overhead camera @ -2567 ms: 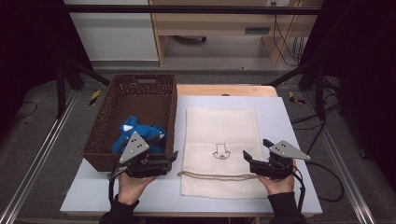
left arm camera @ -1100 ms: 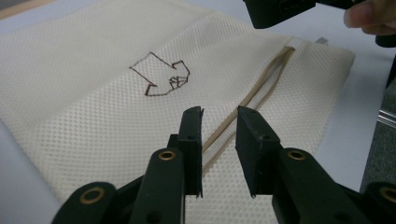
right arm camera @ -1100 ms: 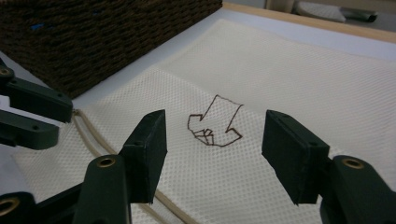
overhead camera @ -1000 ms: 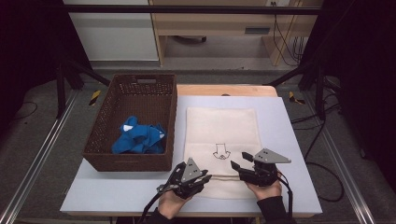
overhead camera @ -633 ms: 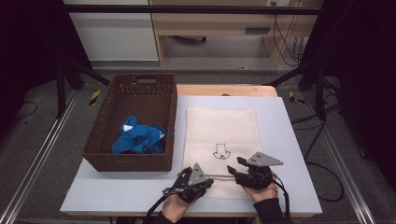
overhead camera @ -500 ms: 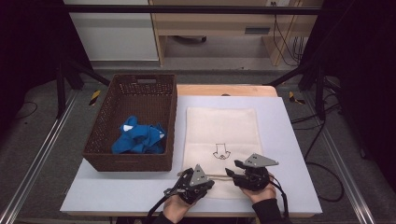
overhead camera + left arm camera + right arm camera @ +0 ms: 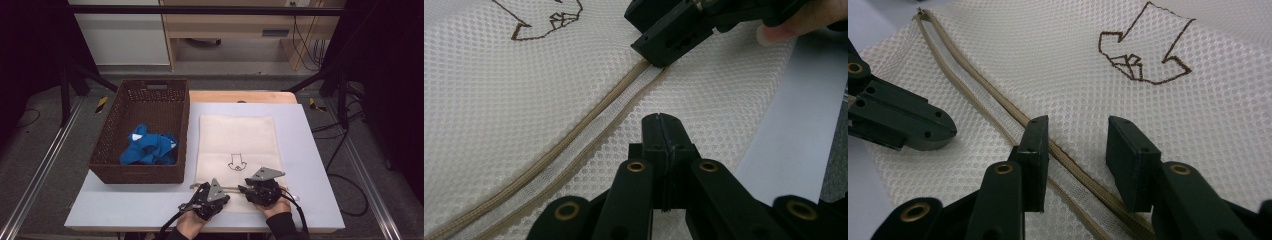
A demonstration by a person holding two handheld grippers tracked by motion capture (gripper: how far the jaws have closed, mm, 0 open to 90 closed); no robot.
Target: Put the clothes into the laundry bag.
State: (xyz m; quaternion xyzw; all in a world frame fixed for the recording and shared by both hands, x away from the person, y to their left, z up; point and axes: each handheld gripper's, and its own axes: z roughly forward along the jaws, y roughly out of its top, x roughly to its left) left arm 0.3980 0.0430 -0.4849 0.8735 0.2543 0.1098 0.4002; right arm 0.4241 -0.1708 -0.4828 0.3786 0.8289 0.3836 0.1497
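Observation:
A cream mesh bag (image 7: 237,135) lies flat on the white table, with a tan zipper (image 7: 235,188) across its near end and a brown stitched figure (image 7: 1143,55) above it. My left gripper (image 7: 664,135) rests on the mesh just below the zipper (image 7: 574,145), jaws shut together; whether mesh is pinched between them I cannot tell. My right gripper (image 7: 1073,150) straddles the zipper (image 7: 998,110) with its jaws apart. They have just been closing, and the zipper band runs between the pads untouched. From above, the left gripper (image 7: 220,194) and right gripper (image 7: 245,189) face each other.
A brown wicker basket (image 7: 140,172) stands left of the bag, holding a crumpled blue cloth (image 7: 147,147). Bare white table (image 7: 125,205) lies in front of the basket. A wooden board (image 7: 240,96) sits past the table's far edge.
Both hands have come together at the bag's near end and sunk onto the zipper. The left jaws have shut. The right jaws have narrowed around the zipper.

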